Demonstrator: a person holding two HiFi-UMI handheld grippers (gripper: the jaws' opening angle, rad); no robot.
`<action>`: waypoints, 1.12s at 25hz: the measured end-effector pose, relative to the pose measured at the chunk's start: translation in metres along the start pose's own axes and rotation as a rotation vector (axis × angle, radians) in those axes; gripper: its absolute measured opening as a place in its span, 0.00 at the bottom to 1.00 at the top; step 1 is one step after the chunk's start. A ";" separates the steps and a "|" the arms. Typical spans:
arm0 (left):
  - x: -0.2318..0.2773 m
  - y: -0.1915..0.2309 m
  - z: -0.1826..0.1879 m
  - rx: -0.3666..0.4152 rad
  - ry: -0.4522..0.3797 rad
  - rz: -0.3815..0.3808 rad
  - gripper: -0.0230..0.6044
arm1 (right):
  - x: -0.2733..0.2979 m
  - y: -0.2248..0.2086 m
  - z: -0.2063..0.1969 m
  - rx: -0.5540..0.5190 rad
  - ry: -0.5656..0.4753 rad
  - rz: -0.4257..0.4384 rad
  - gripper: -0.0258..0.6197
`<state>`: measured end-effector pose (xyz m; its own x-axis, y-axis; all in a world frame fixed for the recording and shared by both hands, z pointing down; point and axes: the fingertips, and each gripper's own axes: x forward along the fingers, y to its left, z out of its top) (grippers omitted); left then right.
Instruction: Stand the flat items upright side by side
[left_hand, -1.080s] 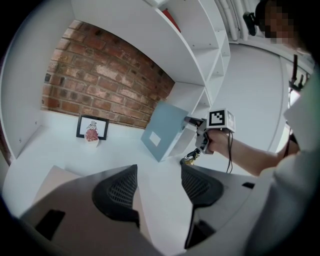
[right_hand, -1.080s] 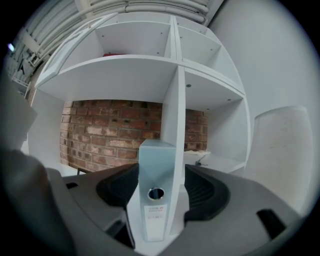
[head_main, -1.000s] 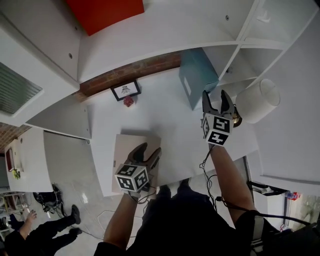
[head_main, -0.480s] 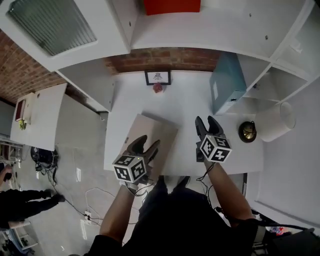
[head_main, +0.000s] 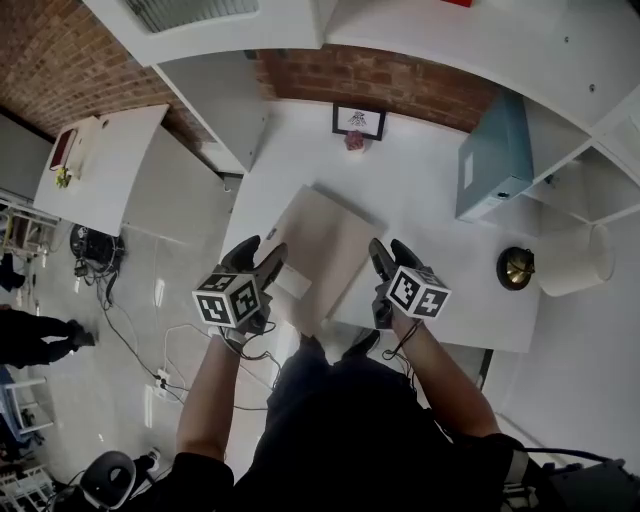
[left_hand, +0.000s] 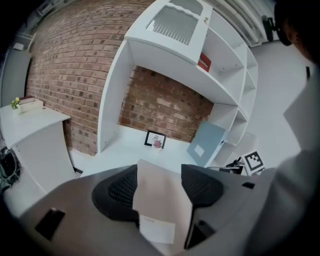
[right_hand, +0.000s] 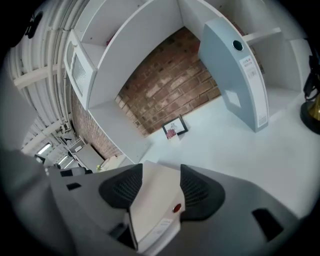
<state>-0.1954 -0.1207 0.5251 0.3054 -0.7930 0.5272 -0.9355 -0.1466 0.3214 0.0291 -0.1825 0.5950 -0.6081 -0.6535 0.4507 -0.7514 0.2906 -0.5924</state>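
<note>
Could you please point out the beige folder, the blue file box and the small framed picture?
beige folder (head_main: 325, 250): head view, middle of its top face.
blue file box (head_main: 497, 150): head view, its broad side.
small framed picture (head_main: 359, 121): head view, centre of the frame.

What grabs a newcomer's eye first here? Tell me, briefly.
The large beige folder, held at its sides by the left gripper and right gripper at the desk's near edge. Then the blue-grey folder standing upright at the desk's right, and the small framed picture against the brick wall behind.
</note>
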 end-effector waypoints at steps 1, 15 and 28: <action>0.002 0.009 -0.002 0.036 0.019 0.017 0.47 | 0.001 0.000 -0.007 0.004 0.016 -0.005 0.40; 0.088 0.079 -0.055 0.132 0.339 -0.140 0.49 | 0.016 0.001 -0.091 0.150 0.131 -0.097 0.45; 0.138 0.081 -0.084 -0.017 0.516 -0.347 0.49 | 0.041 0.007 -0.133 0.344 0.152 -0.148 0.48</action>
<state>-0.2145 -0.1922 0.6896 0.6419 -0.3117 0.7006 -0.7644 -0.3322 0.5526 -0.0355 -0.1138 0.6979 -0.5502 -0.5527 0.6259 -0.7197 -0.0662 -0.6912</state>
